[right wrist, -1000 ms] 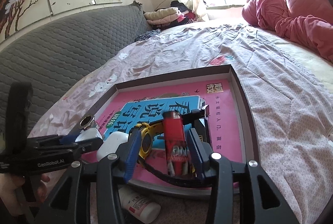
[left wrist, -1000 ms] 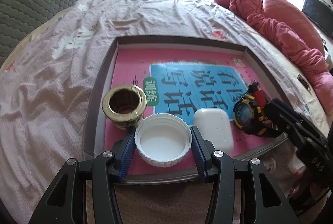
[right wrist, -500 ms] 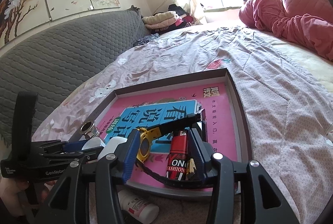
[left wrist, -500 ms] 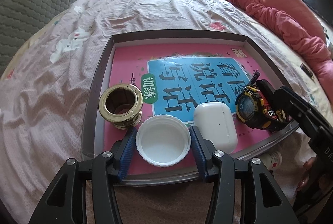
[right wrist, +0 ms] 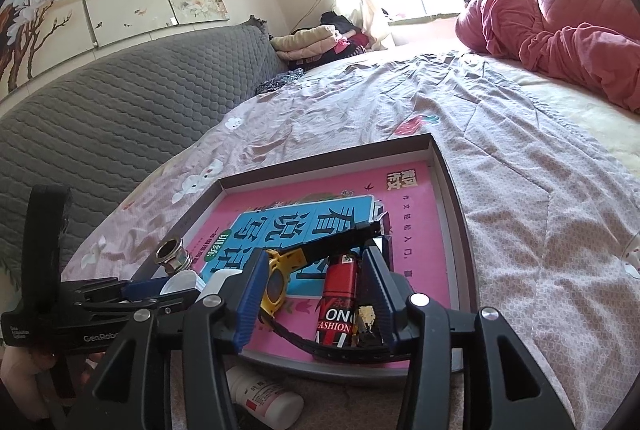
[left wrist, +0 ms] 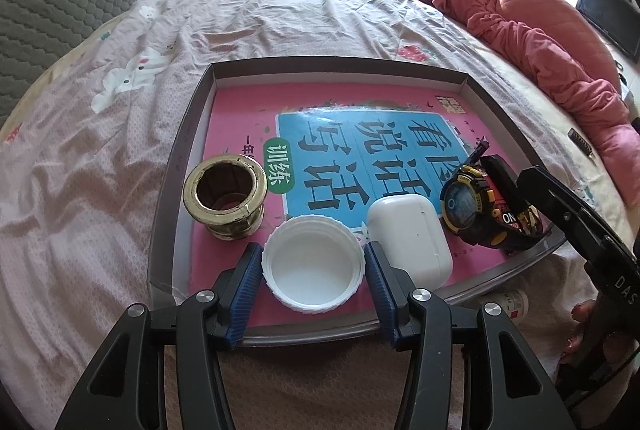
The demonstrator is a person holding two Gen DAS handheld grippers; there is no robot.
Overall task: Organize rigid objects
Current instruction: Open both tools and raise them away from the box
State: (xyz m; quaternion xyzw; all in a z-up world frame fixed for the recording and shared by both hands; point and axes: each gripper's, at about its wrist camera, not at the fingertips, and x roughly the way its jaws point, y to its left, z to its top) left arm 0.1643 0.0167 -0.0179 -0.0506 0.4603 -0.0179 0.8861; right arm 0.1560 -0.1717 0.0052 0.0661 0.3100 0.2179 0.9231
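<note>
In the tray: a shallow brown tray (left wrist: 182,166) lay on the bed (left wrist: 120,110), with a pink book (left wrist: 360,134) as its floor, probably to give the small things a flat base.
Left claw: the left claw (left wrist: 313,266), at lower centre of the left view, was clenched on the white lid (left wrist: 313,266), both blue pads pressing its ribbed rim; the lid faced open side up, low over the tray's near edge.
Right claw: the right claw (right wrist: 316,294) stood around the red lighter (right wrist: 338,298) and the watch (right wrist: 276,282); whether its pads pressed on them I cannot tell.
Neighbours: a brass ring (left wrist: 225,196) stood left of the lid, a white earbud case (left wrist: 408,234) right of it, all in one row.
Outside: a small white bottle (right wrist: 264,396) lay on the bed under the tray's near edge, apparently not yet sorted.
</note>
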